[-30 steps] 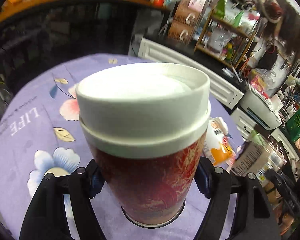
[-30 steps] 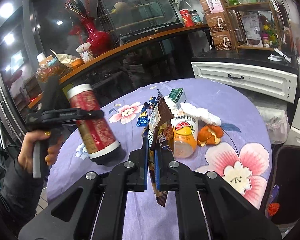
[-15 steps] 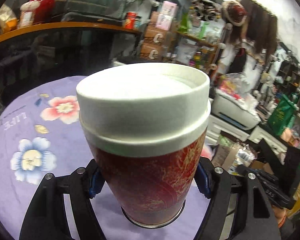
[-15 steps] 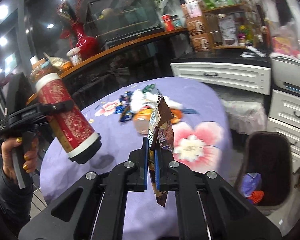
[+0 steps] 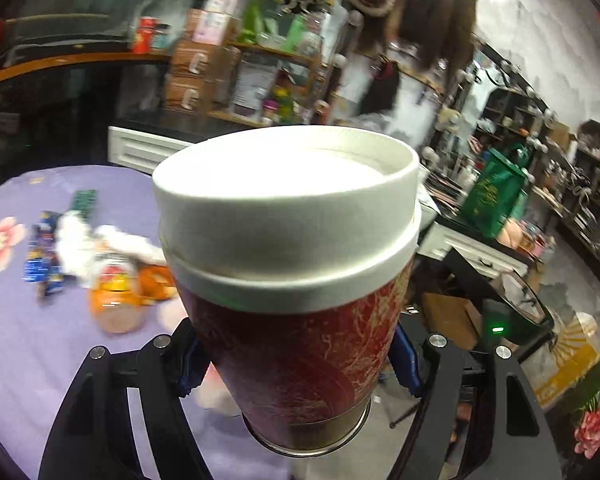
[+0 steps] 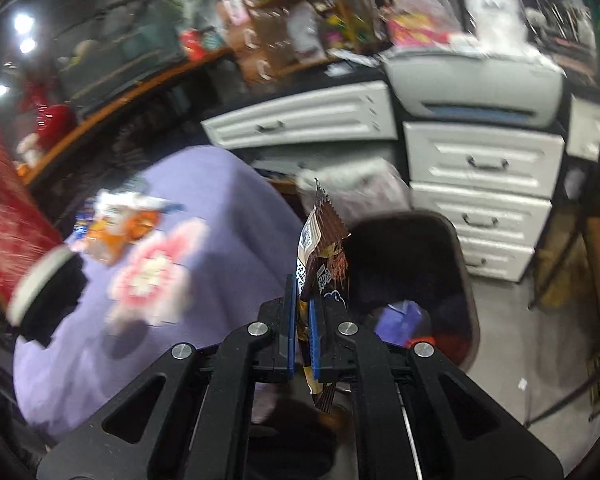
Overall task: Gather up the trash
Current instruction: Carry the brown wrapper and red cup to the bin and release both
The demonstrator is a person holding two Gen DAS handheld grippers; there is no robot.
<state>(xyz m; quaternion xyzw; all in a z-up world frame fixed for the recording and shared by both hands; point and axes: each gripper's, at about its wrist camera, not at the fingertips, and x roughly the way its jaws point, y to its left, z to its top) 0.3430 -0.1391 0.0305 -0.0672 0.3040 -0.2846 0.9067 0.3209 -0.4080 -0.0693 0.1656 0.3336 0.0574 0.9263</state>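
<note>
wrapper [image 6: 320, 236] clamped in right claw [image 6: 303, 312], can [image 5: 292, 280] clamped in left [image 5: 296, 356], both being carried to the bin [image 6: 456, 248]; release over it is needed.

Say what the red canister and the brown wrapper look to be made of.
Red canister: likely printed cardboard, matte, gold pattern; matte white lid, perhaps paper or plastic; shiny metal rim at its base. Brown wrapper: thin glossy plastic film or foil, crinkled, with a serrated edge.
</note>
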